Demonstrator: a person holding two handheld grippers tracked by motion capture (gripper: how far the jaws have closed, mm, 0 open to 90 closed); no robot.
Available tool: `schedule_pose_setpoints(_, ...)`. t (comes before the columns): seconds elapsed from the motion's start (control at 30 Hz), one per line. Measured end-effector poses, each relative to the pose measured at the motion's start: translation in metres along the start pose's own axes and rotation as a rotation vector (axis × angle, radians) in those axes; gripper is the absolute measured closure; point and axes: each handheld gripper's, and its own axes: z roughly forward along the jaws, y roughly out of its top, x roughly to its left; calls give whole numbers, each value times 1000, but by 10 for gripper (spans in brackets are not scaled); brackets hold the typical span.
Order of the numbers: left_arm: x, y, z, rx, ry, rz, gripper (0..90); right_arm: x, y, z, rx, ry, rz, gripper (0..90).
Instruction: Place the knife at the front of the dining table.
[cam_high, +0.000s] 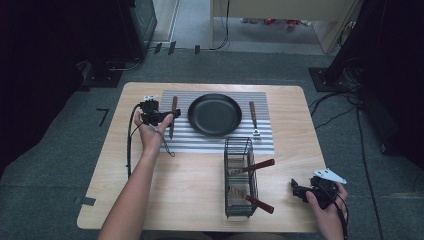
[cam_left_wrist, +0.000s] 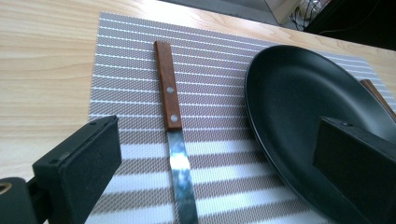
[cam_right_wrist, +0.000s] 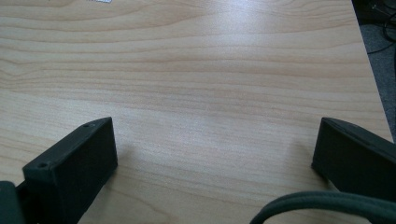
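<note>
Where the high view looks down on the table (cam_high: 190, 200), the left claw (cam_high: 167, 118) hangs over the left part of the striped placemat (cam_high: 220, 142), which lies toward the far edge. A knife (cam_high: 173, 116) with a wooden handle lies on that mat, its length running from the far edge toward the near one, just left of the black pan (cam_high: 214, 114). A fork (cam_high: 254, 118) lies on the mat on the pan's other side. Nearer the front edge stands a wire basket (cam_high: 239, 177) with two wooden-handled utensils (cam_high: 257, 166) poking out of it. The right claw (cam_high: 296, 187) rests low near the near right corner, well apart from everything else.

Seen from the left gripper view, the left claw (cam_left_wrist: 219, 158) is spread wide, its jaws standing on either side of the knife (cam_left_wrist: 173, 126) with clear mat (cam_left_wrist: 116, 70) between each pad and the blade; nothing is pinched. The knife lies flat on the mat, handle pointing away, blade running down between the jaws. The pan (cam_left_wrist: 299, 107) sits just beside it, and one jaw stands in front of the pan's rim.

From the right gripper view, the right claw (cam_right_wrist: 215, 154) is likewise spread wide, with bare wooden table (cam_right_wrist: 196, 70) between the jaws. A dark cable (cam_right_wrist: 327, 203) curves across the lower corner.
</note>
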Motion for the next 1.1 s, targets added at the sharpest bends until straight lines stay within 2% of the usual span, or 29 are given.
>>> schedule_pose_setpoints(0.1,-1,-3,-8,-7,14,12,0,0,0,0,0,0,0,0)
schedule_pose_setpoints(0.13,-2,-7,-15,-11,30,32,0,0,0,0,0,0,0,0)
schedule_pose_setpoints(0.17,-2,-7,-15,-11,30,32,0,0,0,0,0,0,0,0)
schedule_pose_setpoints(0.27,-5,-15,-26,-1,45,73,0,0,0,0,-1,0,-1,0)
schedule_pose_setpoints(0.43,-6,-30,-42,-3,28,94,0,0,0,0,0,0,0,0)
schedule_pose_setpoints(0.7,0,-53,-69,-19,18,85,0,0,0,0,0,0,0,0)
schedule_pose_setpoints(0.83,6,-64,-82,-23,28,85,0,0,0,0,0,0,0,0)
schedule_pose_setpoints(1.1,23,-91,-110,-37,49,58,0,0,0,0,0,0,-1,0)
